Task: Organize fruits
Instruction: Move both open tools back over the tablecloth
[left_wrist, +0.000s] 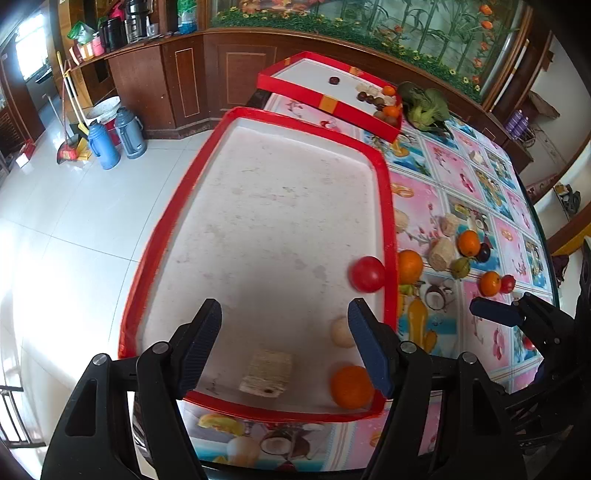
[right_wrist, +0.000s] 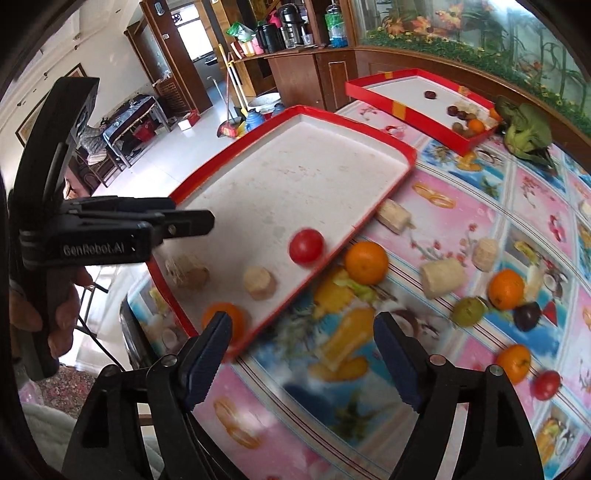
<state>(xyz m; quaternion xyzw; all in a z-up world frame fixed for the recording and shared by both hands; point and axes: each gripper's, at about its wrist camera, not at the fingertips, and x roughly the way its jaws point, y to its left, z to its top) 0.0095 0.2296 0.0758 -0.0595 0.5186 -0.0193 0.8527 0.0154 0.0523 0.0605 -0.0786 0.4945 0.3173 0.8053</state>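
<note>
Left wrist view: left gripper hangs over the near red tray, jaws apart and holding nothing.

Inside this tray lie a red tomato against its right wall, an orange at the near corner, a pale round piece and a cut cane block. Right wrist view shows the right gripper above the patterned counter just beside the tray's near corner, jaws apart, empty. More oranges, pale cut pieces, a green fruit and a dark fruit lie loose on the counter.
</note>
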